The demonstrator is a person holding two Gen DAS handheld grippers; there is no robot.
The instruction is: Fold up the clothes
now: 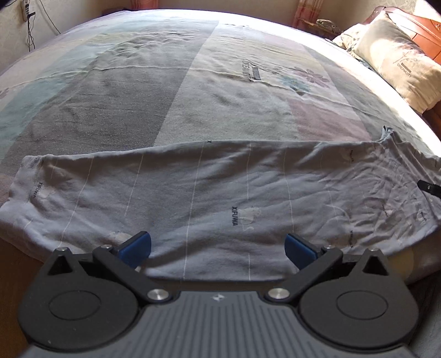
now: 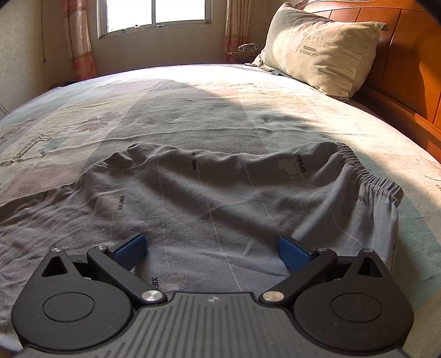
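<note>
Grey trousers point(image 1: 215, 192) with thin white stripes and "XIFUWA" print lie lengthwise along the near edge of the bed, folded leg on leg. Their cuffs end at the left in the left wrist view. Their elastic waistband point(image 2: 372, 176) lies at the right in the right wrist view, where the wrinkled upper part point(image 2: 206, 198) spreads out. My left gripper point(image 1: 217, 247) hovers open over the near edge of the legs, nothing between its blue pads point(image 1: 136, 246). My right gripper point(image 2: 212, 249) is open above the seat area, also holding nothing. A black tip of the right gripper point(image 1: 430, 187) shows at the right edge.
The bed point(image 1: 179, 91) wears a patchwork sheet with flower prints. A beige pillow point(image 2: 319, 49) leans on the wooden headboard point(image 2: 408, 71) at the right. A window point(image 2: 154, 13) and curtains stand beyond the bed; cables point(image 1: 30, 27) hang on the far left wall.
</note>
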